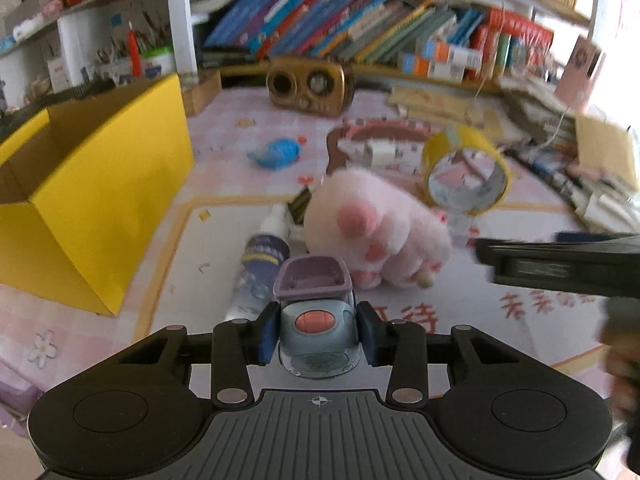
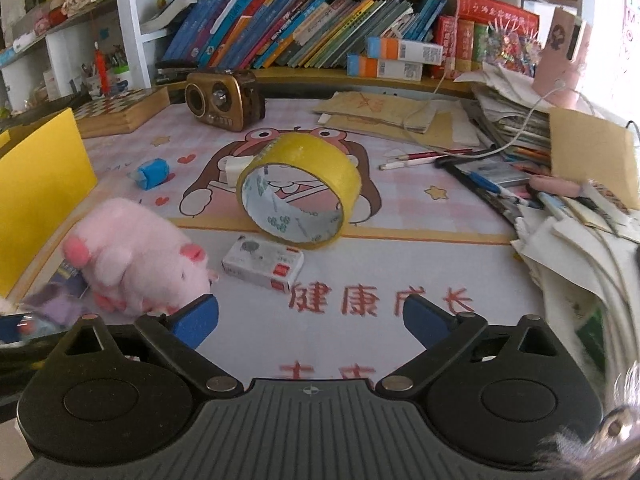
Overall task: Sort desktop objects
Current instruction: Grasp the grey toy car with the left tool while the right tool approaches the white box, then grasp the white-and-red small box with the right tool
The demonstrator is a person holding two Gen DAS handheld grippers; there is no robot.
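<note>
My left gripper (image 1: 317, 332) is shut on a small grey-blue gadget (image 1: 316, 320) with a pink button and a purple cup-shaped top, held above the desk mat. Just ahead lie a pink plush pig (image 1: 376, 228) and a small bottle (image 1: 260, 268) on its side. My right gripper (image 2: 310, 318) is open and empty above the mat. In the right wrist view the pig (image 2: 136, 256) lies at the left, a white staple box (image 2: 262, 264) ahead, and a yellow tape roll (image 2: 298, 192) behind it. An open yellow box (image 1: 92, 184) stands at the left.
A blue sharpener-like item (image 2: 151, 173), a white block (image 2: 234, 168) and a brown radio (image 2: 224, 100) sit farther back. Papers, pens and cables (image 2: 520, 152) pile up at the right. Bookshelves (image 2: 300, 32) line the back. The right gripper's arm (image 1: 560, 264) shows at the left view's right.
</note>
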